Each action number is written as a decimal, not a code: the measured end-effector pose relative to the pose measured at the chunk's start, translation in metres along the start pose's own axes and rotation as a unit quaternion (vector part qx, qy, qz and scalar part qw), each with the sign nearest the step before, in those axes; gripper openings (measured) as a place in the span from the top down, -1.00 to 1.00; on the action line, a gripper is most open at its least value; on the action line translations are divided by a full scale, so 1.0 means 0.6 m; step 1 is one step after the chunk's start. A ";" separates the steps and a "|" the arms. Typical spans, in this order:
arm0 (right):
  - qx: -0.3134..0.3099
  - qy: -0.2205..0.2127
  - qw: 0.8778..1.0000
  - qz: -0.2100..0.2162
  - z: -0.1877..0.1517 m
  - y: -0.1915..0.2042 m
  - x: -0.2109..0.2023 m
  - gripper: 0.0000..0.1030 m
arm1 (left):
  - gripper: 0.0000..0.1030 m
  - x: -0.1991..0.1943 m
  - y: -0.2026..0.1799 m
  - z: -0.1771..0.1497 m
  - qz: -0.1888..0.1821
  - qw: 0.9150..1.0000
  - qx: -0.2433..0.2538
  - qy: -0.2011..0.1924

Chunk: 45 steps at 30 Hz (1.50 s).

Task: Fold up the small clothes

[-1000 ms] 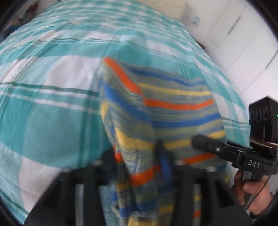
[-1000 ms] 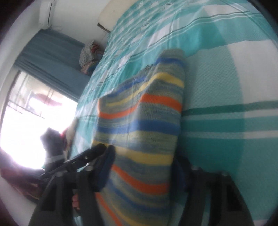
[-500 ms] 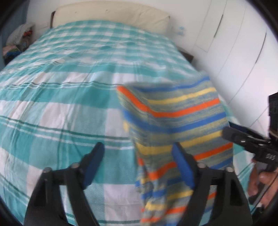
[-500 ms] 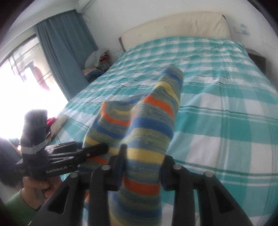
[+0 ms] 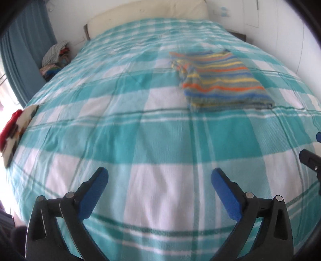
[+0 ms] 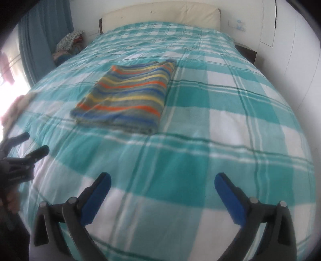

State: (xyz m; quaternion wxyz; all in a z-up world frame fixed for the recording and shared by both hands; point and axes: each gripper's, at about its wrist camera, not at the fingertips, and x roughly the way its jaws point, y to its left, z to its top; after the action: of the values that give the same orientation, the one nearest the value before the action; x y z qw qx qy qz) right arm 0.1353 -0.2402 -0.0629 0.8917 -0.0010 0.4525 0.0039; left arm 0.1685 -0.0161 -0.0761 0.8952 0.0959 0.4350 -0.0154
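The striped clothes point(image 5: 220, 80) lie folded flat on the big bed, well apart from both grippers. The bed cover point(image 5: 140, 140) is teal and white squares, and it fills most of each view. White walls stand behind and on the right side. A blue curtain point(image 5: 18, 60) hangs on the left by a bright window. A cream headboard point(image 6: 160, 14) sits at the far end of the bed. A heap of clothes point(image 5: 55, 58) is piled beside the bed near the curtain. A red, white and dark cloth point(image 5: 14, 130) lies at the bed's left edge. The left gripper point(image 5: 159, 180) is opening wide with nothing between its jaws. The right gripper point(image 6: 162, 186) is opening wide too, and it holds nothing.
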 end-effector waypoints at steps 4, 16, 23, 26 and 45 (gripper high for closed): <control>0.001 0.032 0.999 -0.030 -0.063 0.041 0.049 -1.00 | -0.99 0.037 -0.004 -0.034 -0.014 0.999 -0.026 0.030; 0.007 0.001 0.999 -0.051 -0.074 0.050 0.040 -1.00 | -0.99 0.040 0.008 -0.029 -0.043 0.997 -0.039 0.049; 0.021 -0.024 0.999 -0.017 -0.011 0.044 -0.059 -1.00 | -1.00 -0.067 0.024 0.027 -0.024 1.000 0.007 -0.014; -0.003 -0.048 0.999 -0.017 0.022 0.063 -0.128 -1.00 | -1.00 -0.147 0.037 0.050 -0.010 0.997 0.018 -0.071; -0.022 -0.092 0.995 -0.021 0.051 0.121 -0.287 -1.00 | -1.00 -0.261 0.044 0.078 -0.023 0.995 -0.013 -0.098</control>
State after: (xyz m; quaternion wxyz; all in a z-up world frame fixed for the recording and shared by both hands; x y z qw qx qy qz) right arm 0.0578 -0.1684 0.0947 0.9291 -0.0300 0.3687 -0.0048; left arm 0.1102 -0.0076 0.0787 0.9342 0.0722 0.3470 -0.0395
